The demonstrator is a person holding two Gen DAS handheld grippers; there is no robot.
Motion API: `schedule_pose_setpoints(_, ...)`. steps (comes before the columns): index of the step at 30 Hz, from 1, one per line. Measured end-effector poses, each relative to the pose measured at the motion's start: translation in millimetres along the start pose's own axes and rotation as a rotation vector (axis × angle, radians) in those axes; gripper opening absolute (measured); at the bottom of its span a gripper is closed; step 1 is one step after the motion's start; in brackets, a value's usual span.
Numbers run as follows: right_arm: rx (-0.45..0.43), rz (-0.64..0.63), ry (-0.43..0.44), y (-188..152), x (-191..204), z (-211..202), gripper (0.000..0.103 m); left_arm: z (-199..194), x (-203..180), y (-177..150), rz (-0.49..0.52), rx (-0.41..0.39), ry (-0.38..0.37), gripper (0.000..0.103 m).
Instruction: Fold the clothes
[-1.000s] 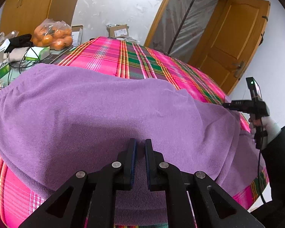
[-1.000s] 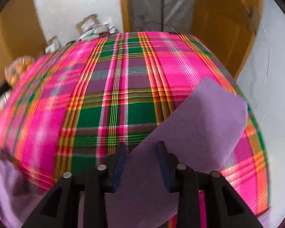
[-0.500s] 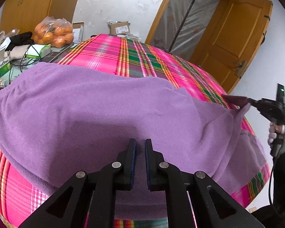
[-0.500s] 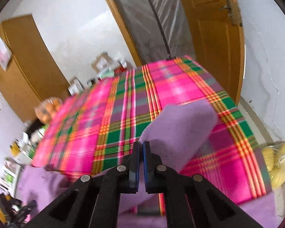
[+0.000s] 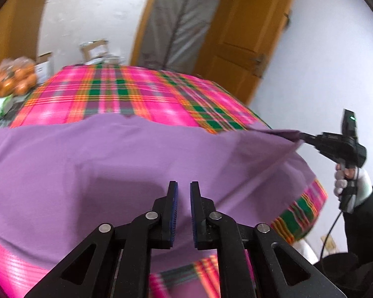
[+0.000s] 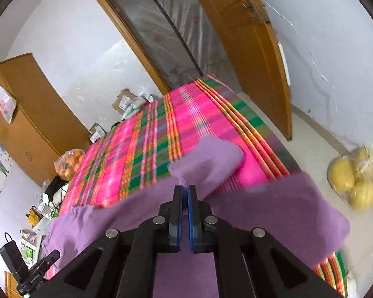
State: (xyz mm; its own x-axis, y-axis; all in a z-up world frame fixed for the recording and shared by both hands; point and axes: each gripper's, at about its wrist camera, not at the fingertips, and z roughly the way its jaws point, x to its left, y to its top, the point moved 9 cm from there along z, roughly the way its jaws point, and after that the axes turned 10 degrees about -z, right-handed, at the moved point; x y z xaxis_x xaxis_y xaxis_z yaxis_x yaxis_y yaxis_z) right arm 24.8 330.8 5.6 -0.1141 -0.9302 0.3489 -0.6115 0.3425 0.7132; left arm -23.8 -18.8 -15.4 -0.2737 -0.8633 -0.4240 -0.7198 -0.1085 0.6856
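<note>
A purple garment (image 5: 112, 164) lies spread over the table with the pink plaid cloth (image 5: 126, 94). My left gripper (image 5: 184, 193) hovers low over its near part. Its jaws are opening, the pads stand apart, and the cloth shows through the gap without being pressed. My right gripper (image 5: 301, 135), held by a gloved hand (image 5: 345, 181), is shut on the garment's right corner and pulls it up taut off the table. In the right wrist view the right gripper (image 6: 185, 188) pinches a purple fold (image 6: 206, 161) that sticks out past the tips.
A bag of oranges (image 5: 15, 78) and small boxes (image 6: 126, 101) sit at the table's far left edge. Clutter and a black power strip (image 6: 12, 258) lie on the left. A bag of yellow fruit (image 6: 358, 178) rests on the floor at right. A wooden door (image 5: 248, 37) stands behind.
My right gripper closed on the purple corner and raised it from the table while rolling. The left gripper's jaws spread apart and it rose and drew back.
</note>
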Motion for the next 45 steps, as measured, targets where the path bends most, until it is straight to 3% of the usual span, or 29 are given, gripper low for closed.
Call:
schedule_pose_setpoints(3, 0.067, 0.010, -0.022, -20.8, -12.4, 10.2, 0.007, 10.3, -19.3, -8.5, 0.046, 0.036, -0.032, 0.034)
schedule_pose_setpoints(5, 0.101, 0.015, -0.049, -29.5, -20.9, 14.5, 0.008, 14.6, -28.1, -12.6, 0.065, 0.053, -0.047, 0.037)
schedule_pose_setpoints(8, 0.102, -0.007, -0.064, -32.9, -25.3, 15.2, 0.020, 20.8, -37.4, -19.5, 0.089, 0.074, -0.052, 0.040)
schedule_pose_setpoints(12, 0.056, -0.144, -0.091, -21.9, -11.7, 10.1, 0.027, 33.7, -45.6, -25.8, 0.122, 0.102, -0.047, 0.040)
schedule_pose_setpoints(15, 0.074, -0.266, -0.116, -20.8, 1.2, 18.5, 0.032, 44.7, -50.7, -31.3, 0.143, 0.128, -0.042, 0.040)
schedule_pose_setpoints(24, 0.147, -0.496, -0.242, -24.2, 15.4, 50.9, 0.032, 59.7, -55.4, -40.3, 0.179, 0.147, -0.021, 0.040)
schedule_pose_setpoints(34, 0.184, -0.489, -0.279, -20.6, 5.3, 73.2, 0.032, 63.1, -59.7, -40.8, 0.243, 0.133, 0.020, 0.040)
schedule_pose_setpoints(45, 0.194, -0.528, -0.300, -18.3, 6.5, 81.1, 0.034, 60.4, -62.3, -45.8, 0.254, 0.137, 0.005, 0.040)
